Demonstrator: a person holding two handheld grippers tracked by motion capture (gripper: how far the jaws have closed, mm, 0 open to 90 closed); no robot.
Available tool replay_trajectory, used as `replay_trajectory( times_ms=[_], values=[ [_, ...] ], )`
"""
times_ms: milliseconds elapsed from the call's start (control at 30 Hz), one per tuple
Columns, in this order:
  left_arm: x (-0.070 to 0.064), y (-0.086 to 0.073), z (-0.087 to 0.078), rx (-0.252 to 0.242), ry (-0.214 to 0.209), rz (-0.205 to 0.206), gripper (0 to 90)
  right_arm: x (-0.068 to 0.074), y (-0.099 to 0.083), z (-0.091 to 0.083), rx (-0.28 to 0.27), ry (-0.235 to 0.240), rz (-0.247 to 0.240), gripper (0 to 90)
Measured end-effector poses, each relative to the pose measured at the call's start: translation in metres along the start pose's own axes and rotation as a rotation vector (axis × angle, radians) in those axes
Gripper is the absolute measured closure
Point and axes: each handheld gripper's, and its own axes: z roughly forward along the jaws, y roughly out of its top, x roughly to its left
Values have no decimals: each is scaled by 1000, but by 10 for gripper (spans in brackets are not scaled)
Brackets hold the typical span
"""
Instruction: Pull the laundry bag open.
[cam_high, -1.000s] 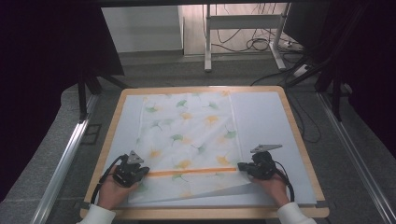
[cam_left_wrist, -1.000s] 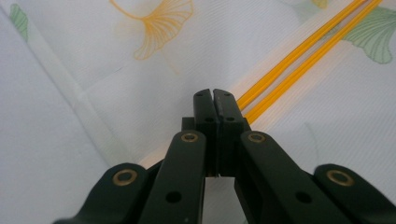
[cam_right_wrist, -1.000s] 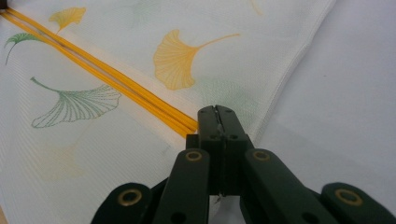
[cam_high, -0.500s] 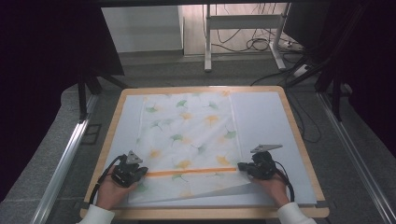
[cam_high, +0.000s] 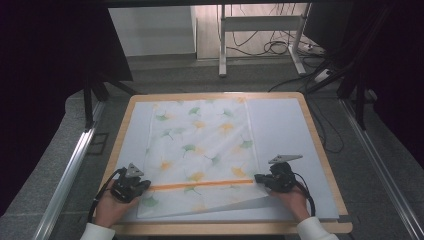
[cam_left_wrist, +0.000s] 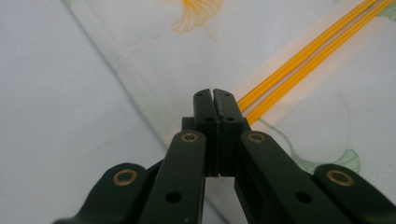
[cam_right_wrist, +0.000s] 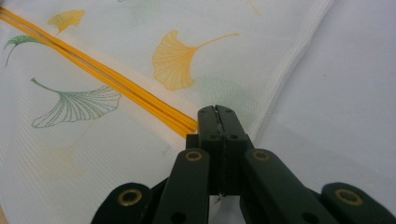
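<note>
A white cloth (cam_high: 200, 135) printed with green and orange ginkgo leaves lies flat on the table, with an orange stripe (cam_high: 200, 184) across its near part. My left gripper (cam_high: 142, 184) is shut on the cloth's left edge at the stripe's end. My right gripper (cam_high: 259, 179) is shut on the right edge at the other end. In the left gripper view the black jaws (cam_left_wrist: 215, 93) are pressed together over the cloth's hem (cam_left_wrist: 140, 98), beside the stripe (cam_left_wrist: 308, 58). The right gripper (cam_right_wrist: 217, 109) pinches the cloth (cam_right_wrist: 116, 46) where the stripe (cam_right_wrist: 93, 74) ends.
A pale mat (cam_high: 280, 125) covers the wooden table (cam_high: 320, 145) under the cloth. The cloth's near right corner (cam_high: 250, 202) lies slanted and slightly folded. Metal rails (cam_high: 65, 175) run along both sides on the floor, and a desk frame with cables (cam_high: 260, 45) stands beyond.
</note>
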Motion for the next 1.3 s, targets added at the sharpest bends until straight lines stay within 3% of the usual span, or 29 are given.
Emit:
replay_trajectory(
  times_ms=[300, 400, 1000, 1133, 1300],
  values=[
    [5, -4, -5, 2, 25, -8, 900, 0, 0, 0, 1, 0, 1, 894],
    [8, -7, -7, -11, 8, -29, 900, 0, 0, 0, 1, -1, 0, 894],
    [11, -6, -4, -35, -25, -47, 898, 0, 0, 0, -2, -1, 2, 893],
    [8, -4, -4, -69, -34, -41, 890, 1, 0, 0, -3, -7, -3, 893],
    [5, -3, -9, -165, -21, -38, 809, 0, 0, -2, -7, 0, -5, 890]
  ],
)
